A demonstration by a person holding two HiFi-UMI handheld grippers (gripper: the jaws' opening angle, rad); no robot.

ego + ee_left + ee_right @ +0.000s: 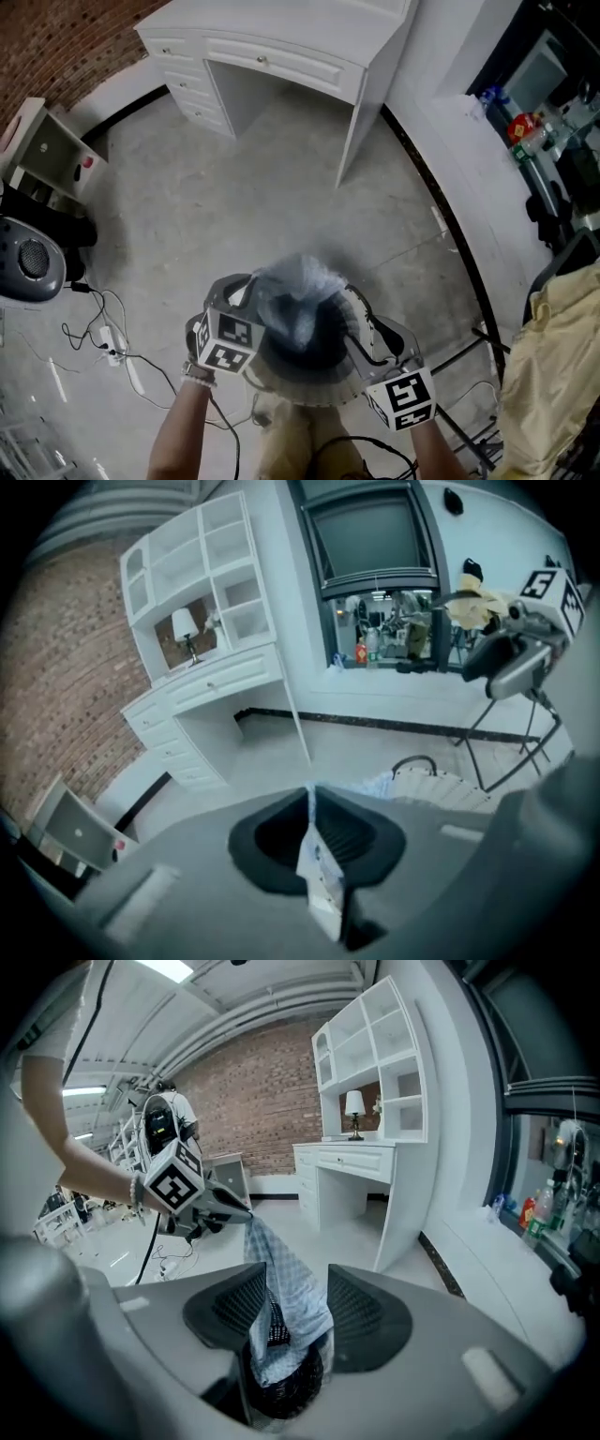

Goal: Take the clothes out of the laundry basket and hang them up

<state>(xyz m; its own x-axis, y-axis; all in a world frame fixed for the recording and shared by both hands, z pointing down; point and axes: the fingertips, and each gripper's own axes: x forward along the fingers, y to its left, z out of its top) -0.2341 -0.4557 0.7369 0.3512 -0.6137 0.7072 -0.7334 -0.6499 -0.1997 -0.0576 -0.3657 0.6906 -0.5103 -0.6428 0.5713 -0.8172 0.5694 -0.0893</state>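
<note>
A light blue checked cloth is lifted out of the round laundry basket below me. My left gripper is shut on the cloth's upper edge; in the left gripper view the fabric and its white label are pinched between the closed jaws. In the right gripper view the left gripper holds the cloth up by a corner. My right gripper stands open, and the cloth hangs down between its jaws into the dark basket. Its pads do not press on the fabric.
A white desk with drawers stands ahead against the wall. A pale yellow garment hangs on a black rack at the right. Cables and a power strip lie on the floor at the left, by a grey device.
</note>
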